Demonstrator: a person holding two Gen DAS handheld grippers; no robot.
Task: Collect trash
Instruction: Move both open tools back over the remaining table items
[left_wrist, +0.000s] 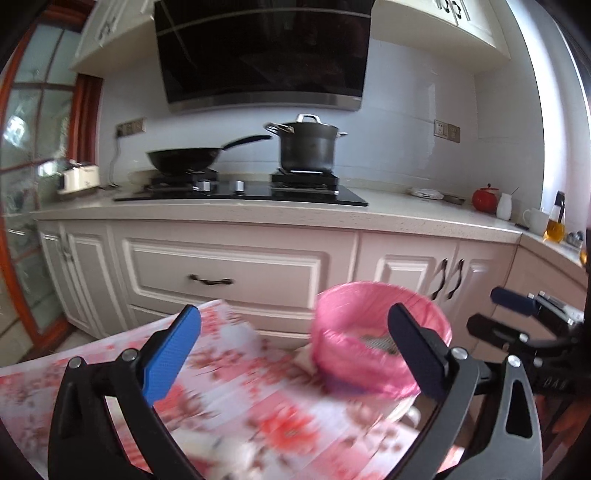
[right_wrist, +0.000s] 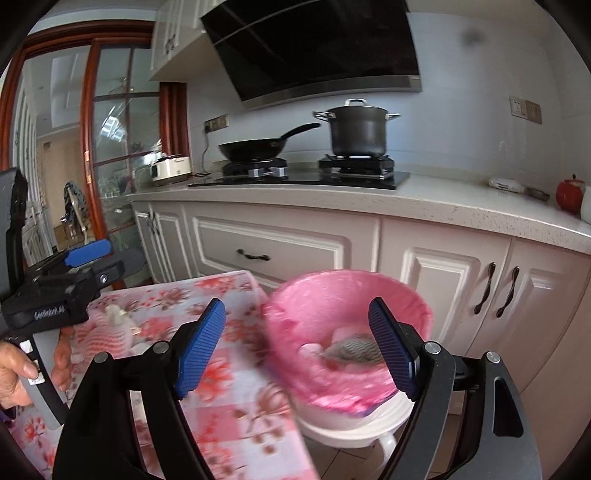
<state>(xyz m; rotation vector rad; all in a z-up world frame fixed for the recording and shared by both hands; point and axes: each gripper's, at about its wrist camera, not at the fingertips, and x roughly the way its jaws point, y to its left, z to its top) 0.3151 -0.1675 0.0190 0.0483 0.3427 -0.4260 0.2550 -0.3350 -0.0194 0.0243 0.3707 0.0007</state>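
- left tongs (left_wrist: 291, 347) are spread wide, nothing between the blue pads, just hanging over the table (left_wrist: 110, 369) with its pink flowery cloth
- right tongs (right_wrist: 297, 350) also wide open and empty, pointed at the bin
- trash bin (right_wrist: 347, 421) is white with a pink bag (right_wrist: 295, 332) in it, sitting off the table's edge at about 3 o'clock, in front of the cabinets (right_wrist: 280, 251)
- already some trash inside: a grey patterned wrapper (right_wrist: 351, 350) plus pale scraps, blurry though
- small crumpled whitish bit (right_wrist: 118, 317) lies on the cloth at 9 o'clock in the right view, just beside the left tongs' body
- a hand (right_wrist: 14, 376) grips that handle
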